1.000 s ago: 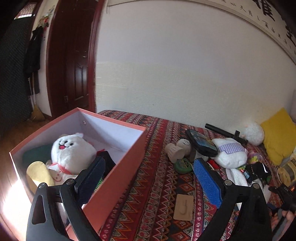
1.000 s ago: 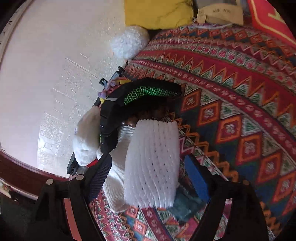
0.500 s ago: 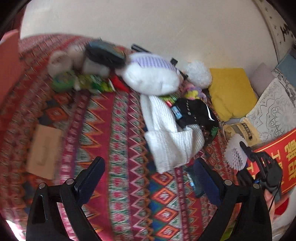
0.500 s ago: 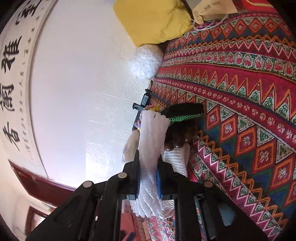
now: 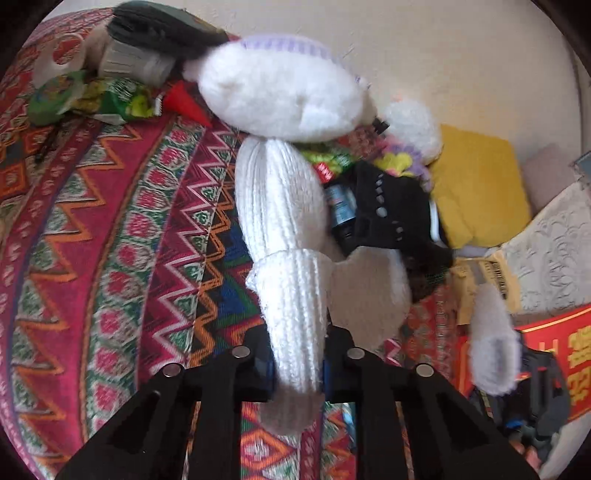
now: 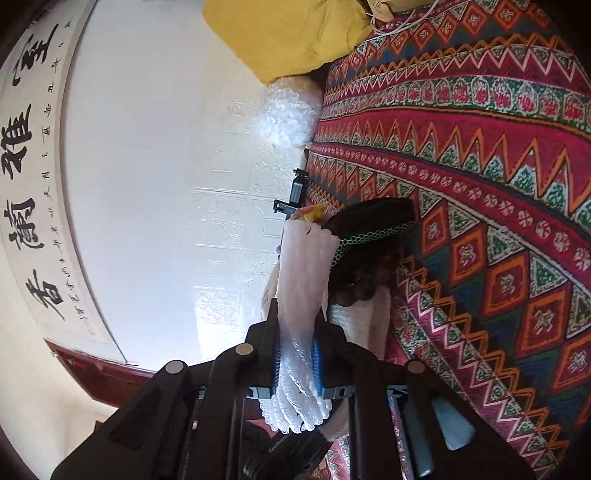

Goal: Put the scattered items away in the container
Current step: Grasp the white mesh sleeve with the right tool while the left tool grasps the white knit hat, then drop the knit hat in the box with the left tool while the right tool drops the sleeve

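Note:
In the left wrist view my left gripper (image 5: pixel 297 363) is shut on the cuffed end of a white knitted hat (image 5: pixel 280 221), which lies lengthwise on the patterned bedspread (image 5: pixel 122 240). A white plush toy (image 5: pixel 280 99) rests at the hat's far end, and a black cap (image 5: pixel 391 214) lies to its right. In the right wrist view my right gripper (image 6: pixel 295 362) is shut on a white foam net sleeve (image 6: pixel 303 277), held above the bedspread (image 6: pixel 498 221). The sleeve (image 5: pixel 491 347) also shows at the left view's right edge. The container is out of view.
Green snack bags (image 5: pixel 107 99), a red packet (image 5: pixel 184 103) and a dark item (image 5: pixel 159 26) lie at the far left of the pile. A yellow cushion (image 5: pixel 480 192), a fluffy white ball (image 5: pixel 413 125) and a red paper (image 5: pixel 554 343) sit by the wall.
The left gripper swung from the orange box to the pile, dropped and closed on the white knitted hat. The right gripper closed on the foam net sleeve and rolled with it.

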The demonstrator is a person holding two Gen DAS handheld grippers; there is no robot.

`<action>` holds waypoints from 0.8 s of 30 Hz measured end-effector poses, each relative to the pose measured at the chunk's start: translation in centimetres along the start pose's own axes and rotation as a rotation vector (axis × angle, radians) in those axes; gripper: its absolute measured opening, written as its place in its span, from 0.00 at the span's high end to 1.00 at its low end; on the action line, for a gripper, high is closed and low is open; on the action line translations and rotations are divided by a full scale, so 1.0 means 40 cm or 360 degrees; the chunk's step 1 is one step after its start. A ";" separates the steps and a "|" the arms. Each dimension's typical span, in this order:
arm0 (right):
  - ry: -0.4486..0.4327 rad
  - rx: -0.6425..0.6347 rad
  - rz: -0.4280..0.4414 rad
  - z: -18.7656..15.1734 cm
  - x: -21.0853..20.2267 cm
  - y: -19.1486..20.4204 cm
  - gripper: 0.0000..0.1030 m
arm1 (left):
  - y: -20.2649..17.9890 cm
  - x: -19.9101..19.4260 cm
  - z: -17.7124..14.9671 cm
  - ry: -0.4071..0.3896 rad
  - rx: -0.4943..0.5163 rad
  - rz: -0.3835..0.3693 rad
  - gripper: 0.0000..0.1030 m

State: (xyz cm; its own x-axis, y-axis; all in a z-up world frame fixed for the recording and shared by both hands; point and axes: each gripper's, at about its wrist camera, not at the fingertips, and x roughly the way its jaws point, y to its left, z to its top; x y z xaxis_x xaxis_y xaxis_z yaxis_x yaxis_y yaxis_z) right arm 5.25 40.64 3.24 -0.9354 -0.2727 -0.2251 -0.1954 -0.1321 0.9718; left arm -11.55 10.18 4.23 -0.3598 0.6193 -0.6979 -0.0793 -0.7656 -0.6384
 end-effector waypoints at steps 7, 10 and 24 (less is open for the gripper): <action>0.0009 0.0017 0.0040 -0.010 0.003 0.004 0.88 | -0.036 -0.309 -0.054 -0.0097 -0.0045 -0.0304 0.87; 0.0031 0.0024 0.0050 -0.011 0.019 0.006 0.88 | -0.010 -0.462 -0.071 -0.0139 -0.0090 -0.0348 0.87; 0.0144 -0.0075 -0.0038 -0.092 0.075 0.042 0.88 | 0.149 -1.225 0.073 -0.0853 -0.0004 -0.0215 0.86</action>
State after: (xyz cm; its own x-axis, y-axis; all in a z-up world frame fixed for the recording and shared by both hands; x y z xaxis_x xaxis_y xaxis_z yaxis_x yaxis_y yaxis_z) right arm 3.18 36.10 3.95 -0.8998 -0.3535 -0.2558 -0.2013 -0.1838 0.9621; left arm 2.89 -25.23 35.59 -0.7694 0.5360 -0.3475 -0.1555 -0.6848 -0.7119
